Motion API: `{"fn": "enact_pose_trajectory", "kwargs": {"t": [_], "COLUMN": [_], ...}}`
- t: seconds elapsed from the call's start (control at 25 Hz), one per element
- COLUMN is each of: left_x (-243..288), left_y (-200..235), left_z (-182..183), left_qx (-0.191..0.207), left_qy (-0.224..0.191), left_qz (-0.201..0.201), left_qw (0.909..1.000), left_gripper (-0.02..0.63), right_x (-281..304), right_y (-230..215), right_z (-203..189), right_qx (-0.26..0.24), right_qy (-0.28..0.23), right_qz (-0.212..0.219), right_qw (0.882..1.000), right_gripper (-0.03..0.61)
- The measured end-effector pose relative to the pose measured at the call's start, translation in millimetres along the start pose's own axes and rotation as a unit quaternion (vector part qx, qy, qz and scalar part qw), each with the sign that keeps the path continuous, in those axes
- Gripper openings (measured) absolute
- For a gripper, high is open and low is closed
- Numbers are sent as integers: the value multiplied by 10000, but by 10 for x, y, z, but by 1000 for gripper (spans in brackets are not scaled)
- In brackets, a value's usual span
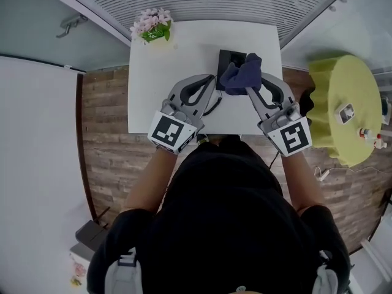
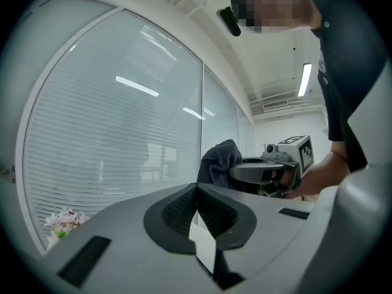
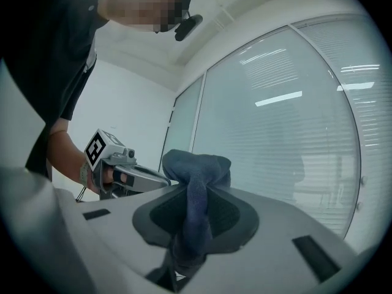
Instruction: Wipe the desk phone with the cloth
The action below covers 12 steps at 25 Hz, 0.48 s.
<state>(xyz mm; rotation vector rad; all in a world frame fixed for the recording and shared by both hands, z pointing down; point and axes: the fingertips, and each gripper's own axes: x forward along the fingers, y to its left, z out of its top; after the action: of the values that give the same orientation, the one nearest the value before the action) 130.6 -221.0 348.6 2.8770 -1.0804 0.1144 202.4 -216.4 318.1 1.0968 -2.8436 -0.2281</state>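
A black desk phone [image 1: 227, 59] sits at the back middle of the white table [image 1: 159, 84]; its coiled cord [image 1: 214, 105] trails toward the front edge. My right gripper [image 1: 250, 86] is shut on a dark blue cloth [image 1: 241, 72], which bunches over the phone's right side and hides part of it. In the right gripper view the cloth [image 3: 196, 164] hangs squeezed between the jaws of the right gripper [image 3: 196, 196]. My left gripper [image 1: 211, 78] is just left of the phone, above the table, shut with nothing in it. In the left gripper view its jaws [image 2: 196, 188] meet, and the cloth [image 2: 219, 161] shows beyond.
A small pot of pink flowers [image 1: 152, 28] stands at the table's back left corner. Right of the table is a round yellow-covered stand [image 1: 346, 103] with small items on it. Glass walls with blinds run behind the table. The floor is wood planks.
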Motion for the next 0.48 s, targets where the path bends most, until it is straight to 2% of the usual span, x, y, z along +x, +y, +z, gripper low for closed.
{"fn": "enact_pose_trajectory", "kwargs": {"t": [0.28, 0.48], "left_x": [46, 92], "left_y": [-98, -151], "left_z": [186, 153], "left_qx": [91, 147], "left_qy": [-198, -105], "left_qz": [-27, -142], "left_qw": [9998, 9997], "left_gripper": [10, 9], "right_x": [-38, -78], "right_y": [-77, -106], "right_z": [92, 49], "right_qx": [332, 425], "right_qy": [-231, -247], "right_qz": [-175, -244], "right_qw": [9990, 9985], "right_gripper": [87, 87]}}
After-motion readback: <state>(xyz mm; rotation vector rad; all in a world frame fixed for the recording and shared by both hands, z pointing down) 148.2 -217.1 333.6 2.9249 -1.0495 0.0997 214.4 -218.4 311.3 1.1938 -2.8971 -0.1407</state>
